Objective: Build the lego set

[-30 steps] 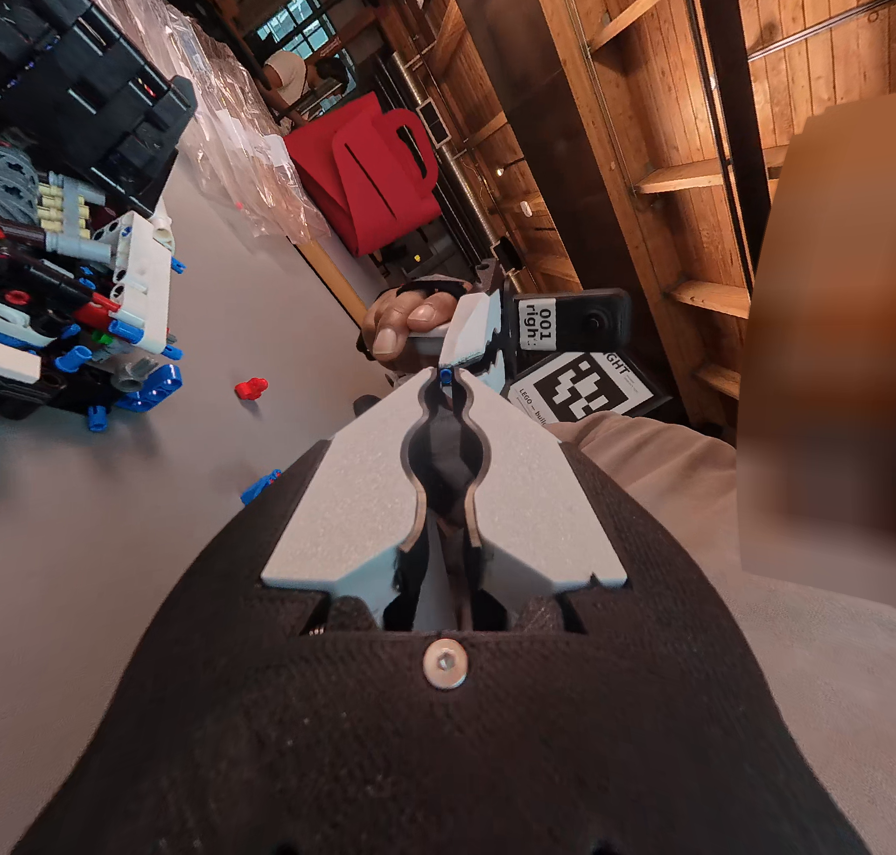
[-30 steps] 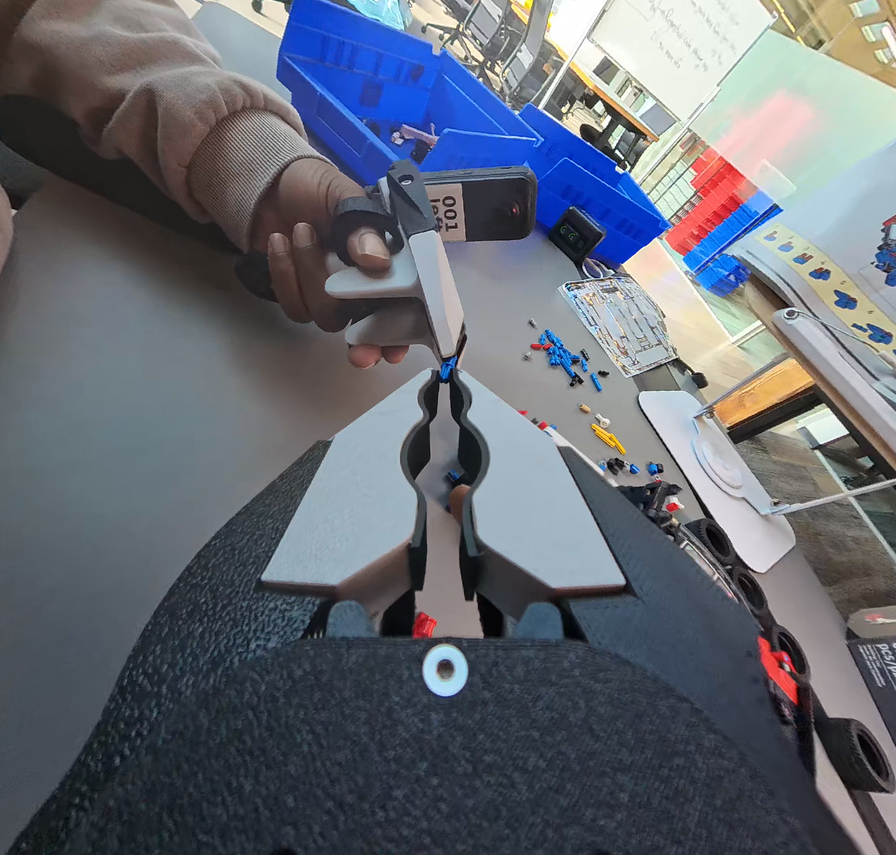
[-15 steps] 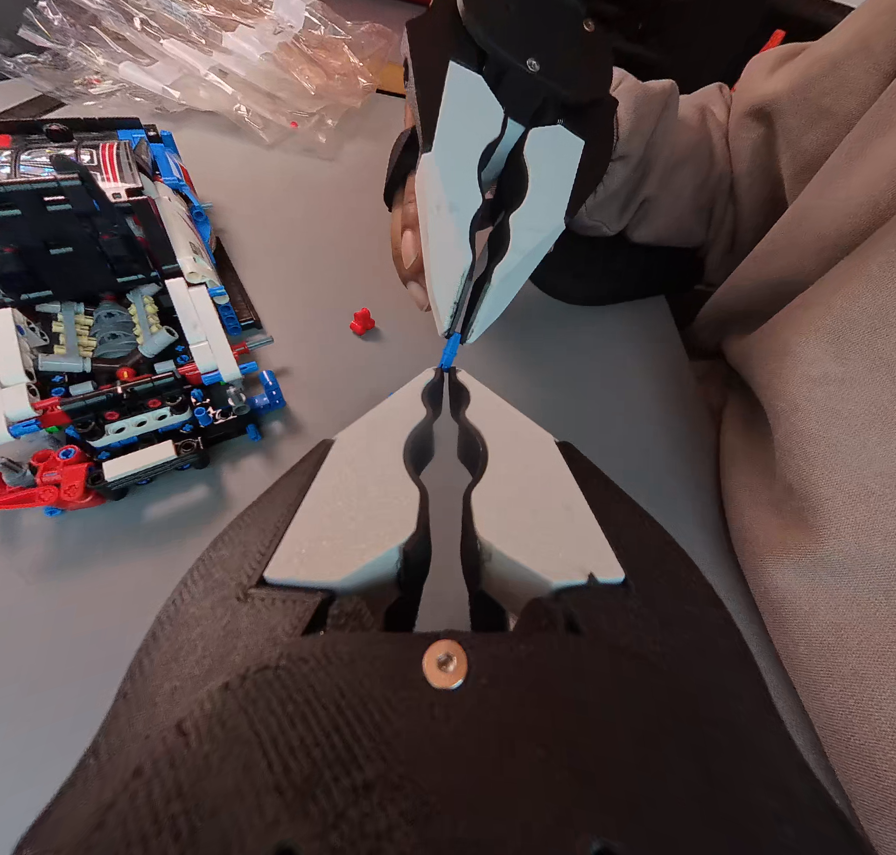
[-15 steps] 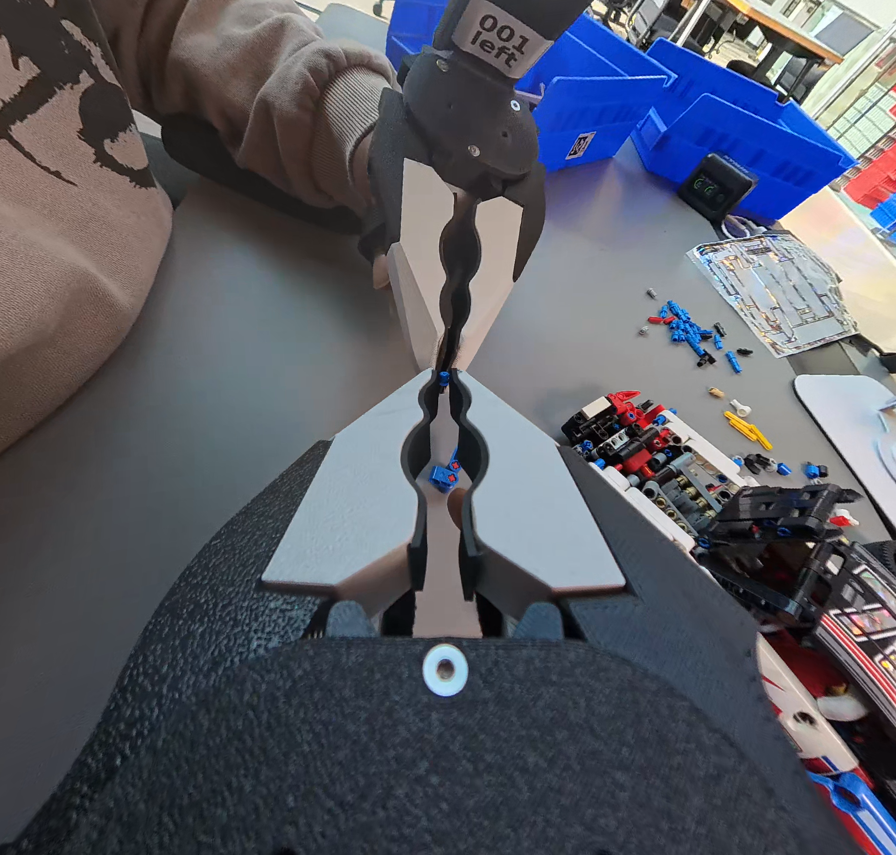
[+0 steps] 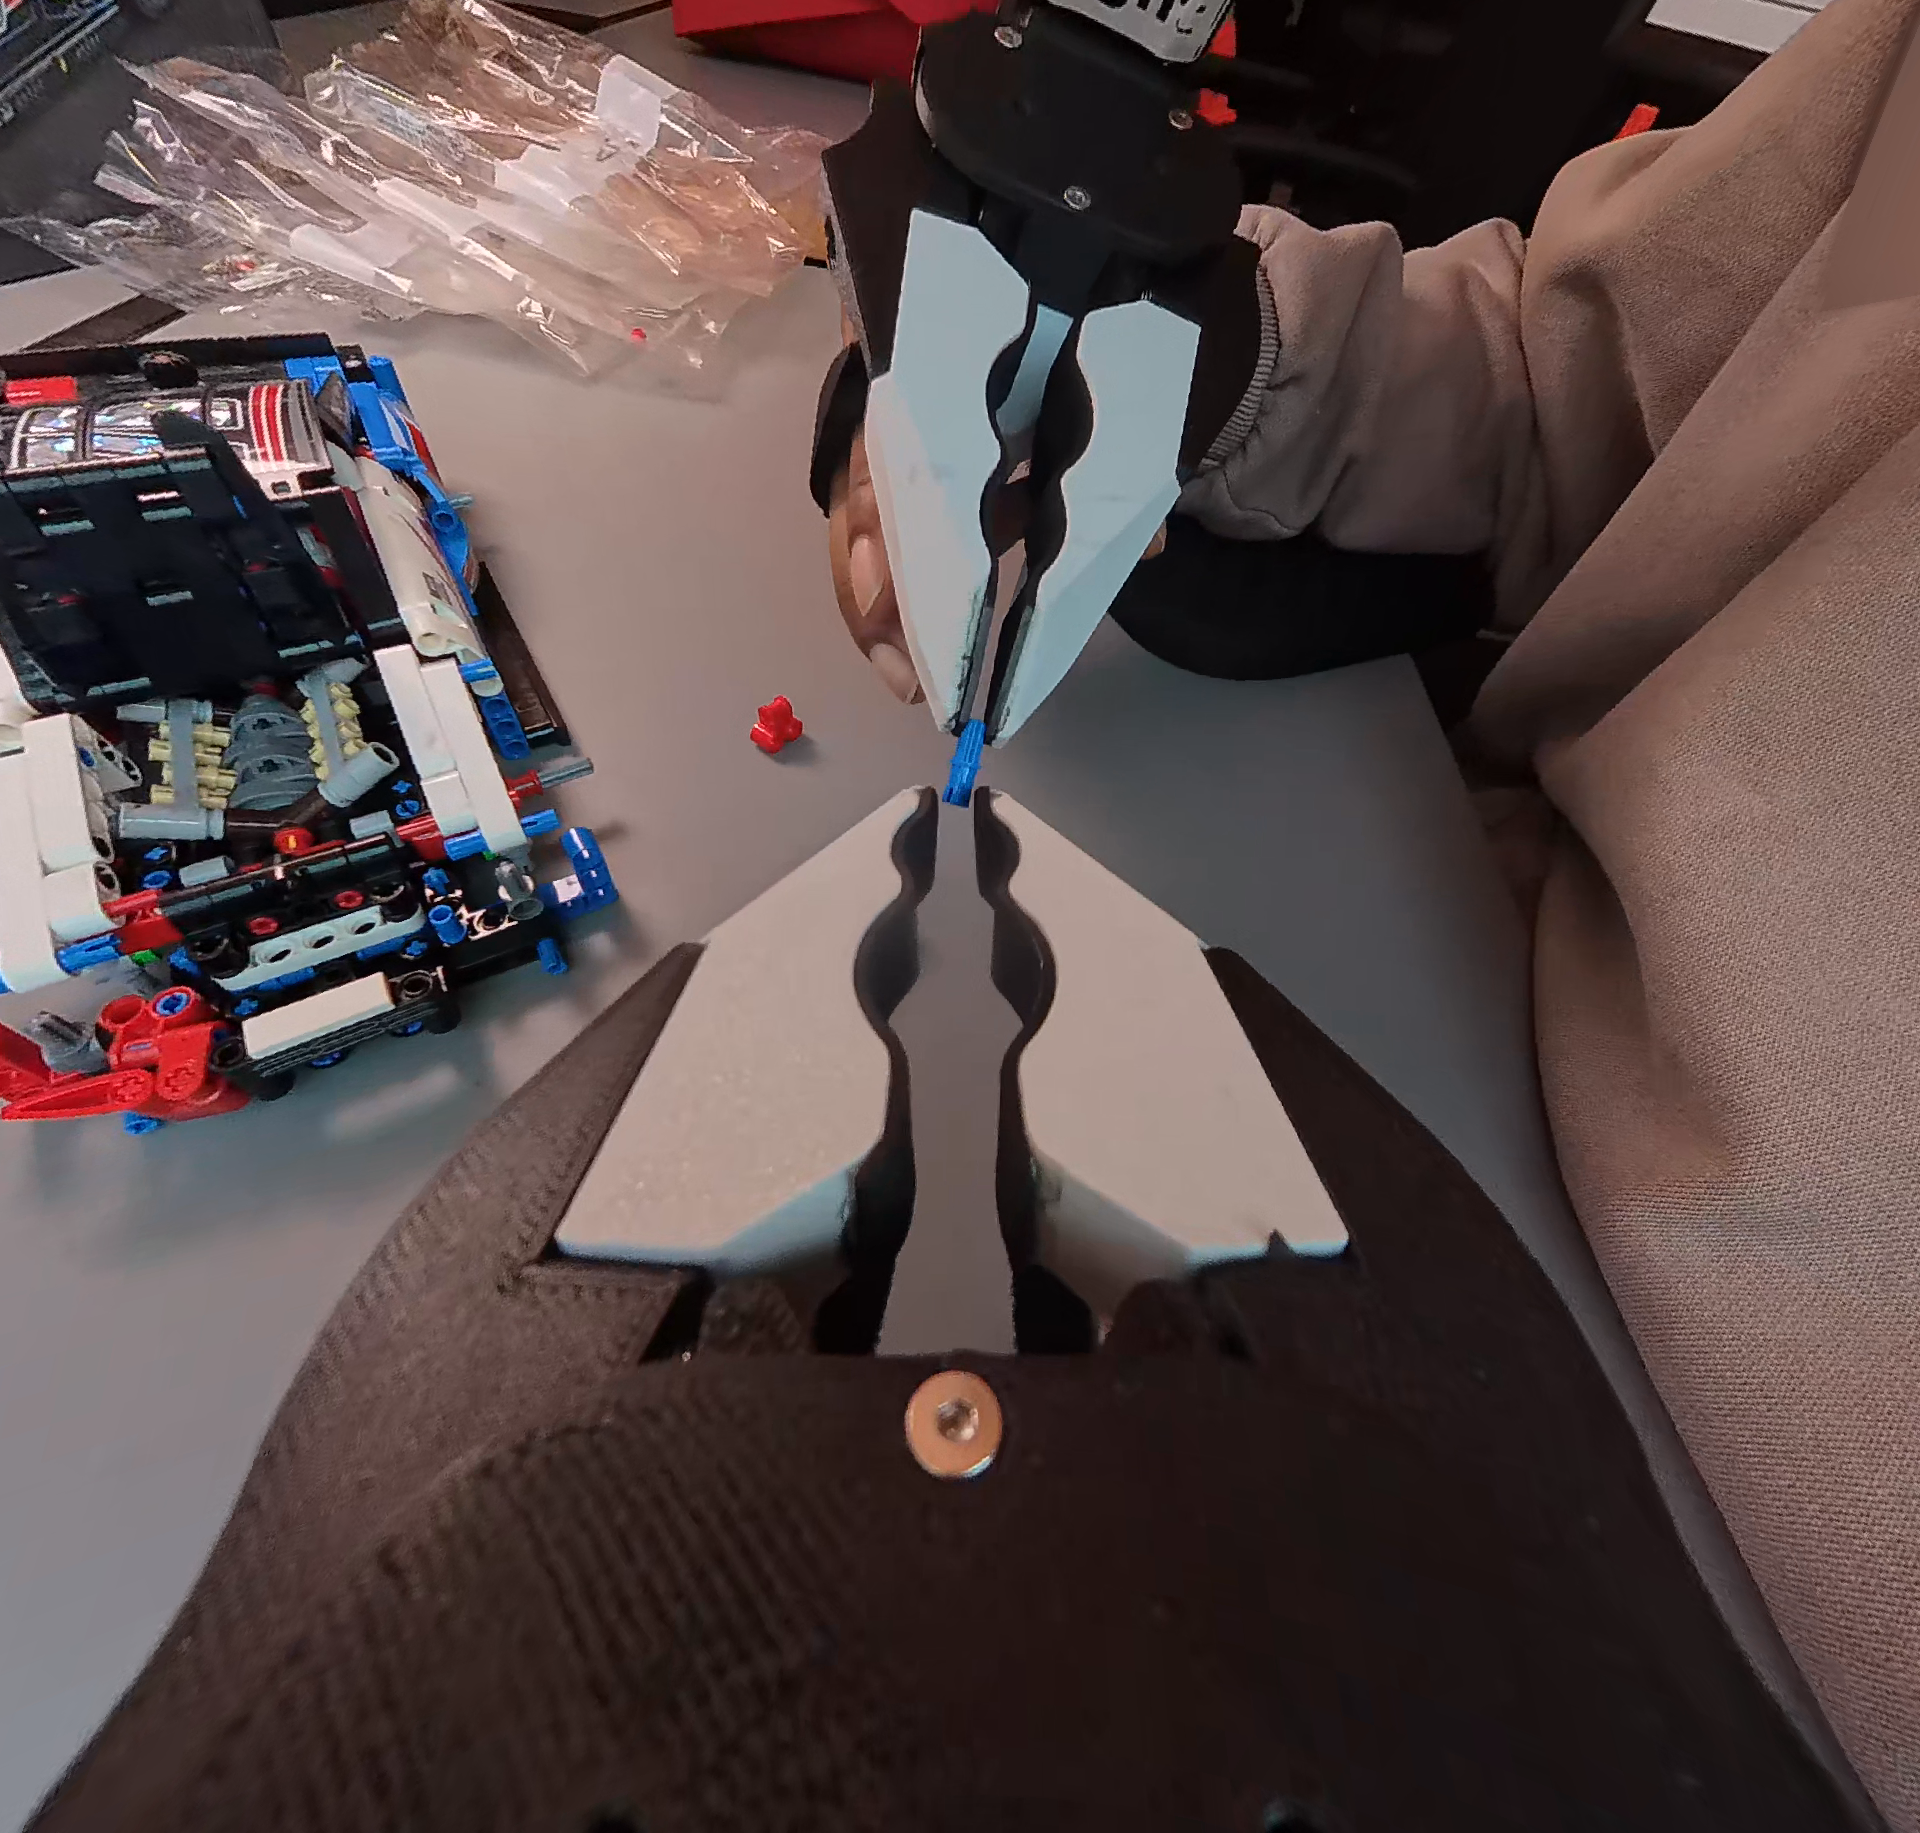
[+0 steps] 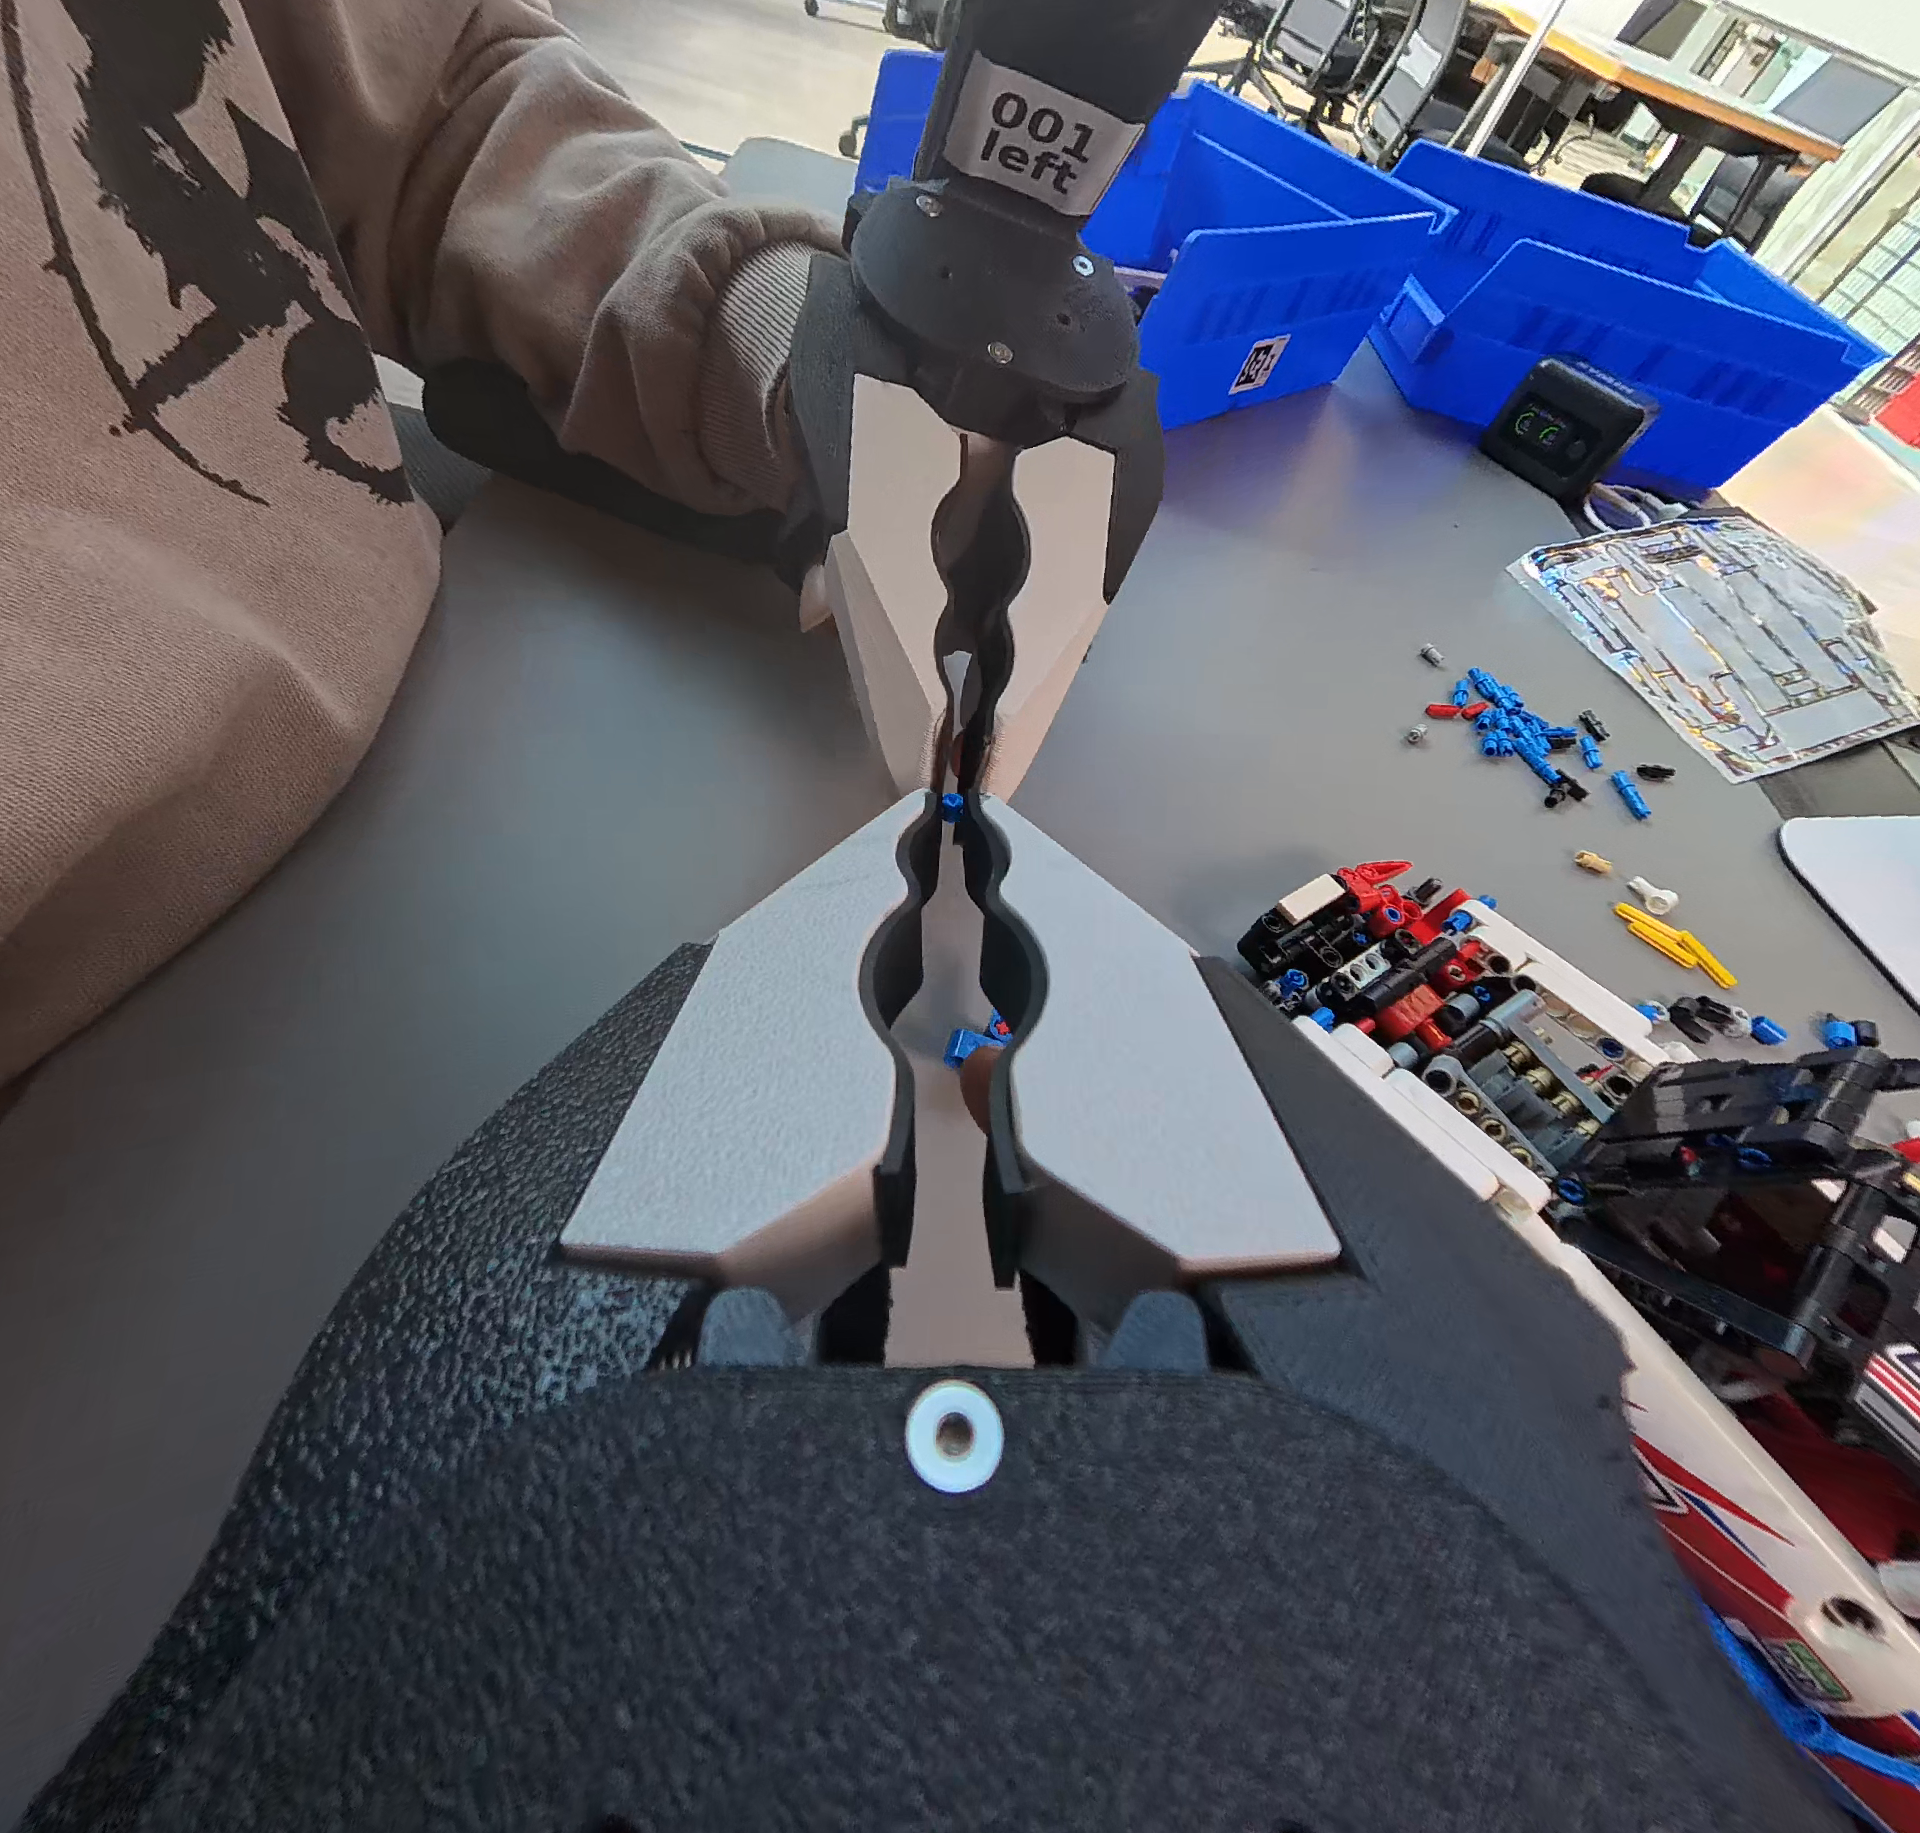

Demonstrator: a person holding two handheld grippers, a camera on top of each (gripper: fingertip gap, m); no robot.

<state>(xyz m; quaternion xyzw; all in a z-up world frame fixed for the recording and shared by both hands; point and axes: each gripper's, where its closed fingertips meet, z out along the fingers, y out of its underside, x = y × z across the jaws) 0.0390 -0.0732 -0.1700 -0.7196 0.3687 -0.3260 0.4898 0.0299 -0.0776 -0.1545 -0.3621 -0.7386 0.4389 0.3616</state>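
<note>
**Midair, a blue pin is passed between two grippers**

Clearly, a small blue plastic connector pin (image 5: 966, 762) is pinched at the very tips of the right gripper (image 5: 975, 734), whose pale wedge-shaped fingers (image 5: 940, 495) are pressed onto its upper end. The pin's free lower end is pointed into the narrow gap of the left gripper (image 5: 954, 796), whose fingertips are parted slightly and are not seen to be clamping it. From the right wrist view the same pin (image 6: 951, 807) is seen at the tip of the right gripper (image 6: 951, 804), with the left gripper (image 6: 966, 744) meeting it nose to nose.

The exchange is held above the grey tabletop (image 5: 665, 557), probably so that the pin can be regripped at a better angle for insertion. The partly built black, white, red and blue lego vehicle (image 5: 260, 744) is set just to the side, within easy reach. A loose red piece (image 5: 774, 725) is left lying between the model and the grippers. A scatter of spare blue pins (image 6: 1507, 729) is kept farther off beside a silver sticker sheet (image 6: 1714, 640), and empty clear plastic bags (image 5: 468, 173) are pushed behind the model.
</note>
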